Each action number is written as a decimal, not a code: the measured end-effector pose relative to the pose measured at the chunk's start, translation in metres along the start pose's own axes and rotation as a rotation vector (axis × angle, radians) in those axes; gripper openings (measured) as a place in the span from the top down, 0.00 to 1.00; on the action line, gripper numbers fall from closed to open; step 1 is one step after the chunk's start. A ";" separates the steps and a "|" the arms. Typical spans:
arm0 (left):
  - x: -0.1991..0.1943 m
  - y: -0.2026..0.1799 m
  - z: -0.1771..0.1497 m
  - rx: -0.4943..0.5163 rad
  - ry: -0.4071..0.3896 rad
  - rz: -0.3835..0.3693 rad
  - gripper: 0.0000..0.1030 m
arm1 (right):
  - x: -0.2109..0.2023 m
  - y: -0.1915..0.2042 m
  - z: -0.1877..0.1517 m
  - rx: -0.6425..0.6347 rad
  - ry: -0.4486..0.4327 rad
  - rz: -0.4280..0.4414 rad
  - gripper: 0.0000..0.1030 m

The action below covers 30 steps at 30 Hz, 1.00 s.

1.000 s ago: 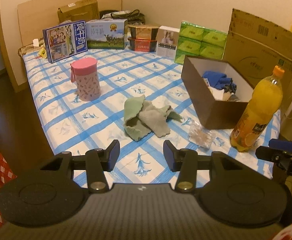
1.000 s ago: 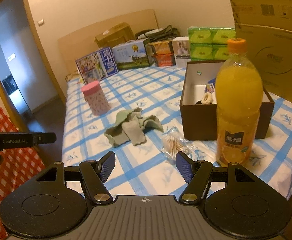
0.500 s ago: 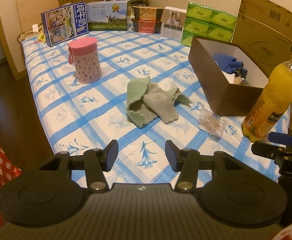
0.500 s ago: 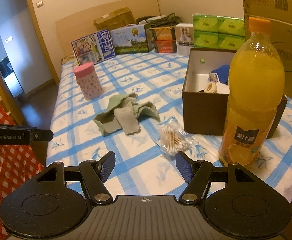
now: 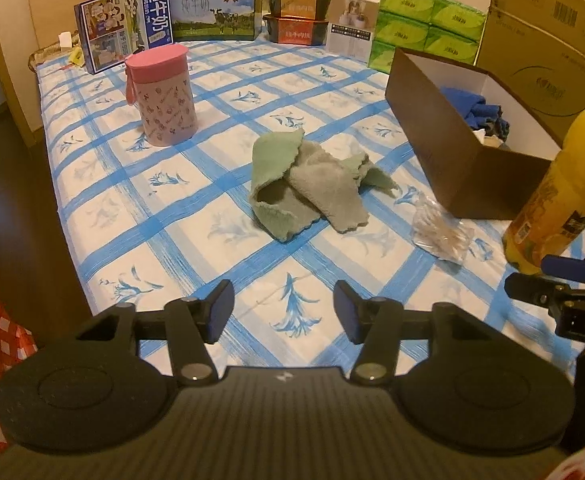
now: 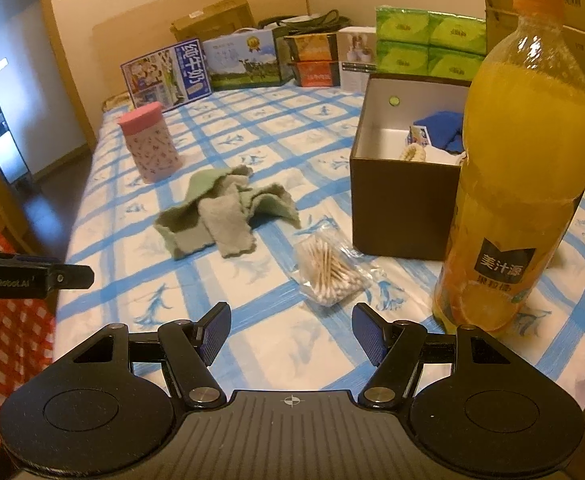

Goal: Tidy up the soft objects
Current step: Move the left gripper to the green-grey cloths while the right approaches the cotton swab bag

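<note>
Scene: green cloth [image 5: 308, 184] lying crumpled on the bed [image 5: 132, 208], just left of the box [image 5: 452, 152] | Progress: blue cloth [image 5: 468, 106] sitting in the box; green cloth waiting | left gripper [image 5: 283, 312]: fingers spreading, holding nothing | right gripper [image 6: 291, 334]: fingers apart, holding nothing

My orange juice bottle [image 5: 560, 184] cut off at the frame edge, brown open-topped box's [image 5: 452, 152] contents half hidden behind its wall, carton print unreadable.
</note>
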<state>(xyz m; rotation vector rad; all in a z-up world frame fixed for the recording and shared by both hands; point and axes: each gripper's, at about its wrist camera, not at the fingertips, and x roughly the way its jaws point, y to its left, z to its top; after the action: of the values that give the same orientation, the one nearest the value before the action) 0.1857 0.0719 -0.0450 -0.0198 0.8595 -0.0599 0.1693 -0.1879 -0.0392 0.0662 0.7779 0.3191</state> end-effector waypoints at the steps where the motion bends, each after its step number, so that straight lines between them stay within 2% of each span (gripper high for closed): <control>1: 0.005 0.001 0.001 -0.001 0.001 0.000 0.47 | 0.005 0.000 0.001 -0.006 0.001 -0.010 0.35; 10: 0.065 0.004 0.018 -0.029 0.026 -0.009 0.47 | 0.063 -0.002 0.005 -0.086 0.000 -0.093 0.35; 17: 0.108 0.005 0.036 -0.058 0.012 -0.004 0.45 | 0.107 -0.002 0.010 -0.182 -0.001 -0.160 0.35; 23: 0.140 0.011 0.043 -0.114 0.001 0.024 0.46 | 0.133 -0.008 0.011 -0.199 0.018 -0.169 0.35; 26: 0.148 0.014 0.044 -0.136 0.013 0.029 0.61 | 0.139 -0.010 0.010 -0.210 0.036 -0.158 0.37; 27: 0.149 0.014 0.044 -0.138 0.021 0.033 0.69 | 0.140 -0.010 0.010 -0.209 0.043 -0.150 0.54; 28: 0.149 0.015 0.043 -0.141 0.024 0.031 0.80 | 0.140 -0.010 0.009 -0.213 0.056 -0.140 0.56; 30: 0.145 0.016 0.041 -0.140 0.027 0.024 0.93 | 0.136 -0.007 0.006 -0.246 0.045 -0.147 0.66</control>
<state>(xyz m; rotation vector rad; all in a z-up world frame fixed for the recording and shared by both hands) 0.3118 0.0786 -0.1292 -0.1400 0.8896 0.0223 0.2660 -0.1525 -0.1290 -0.2294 0.7783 0.2757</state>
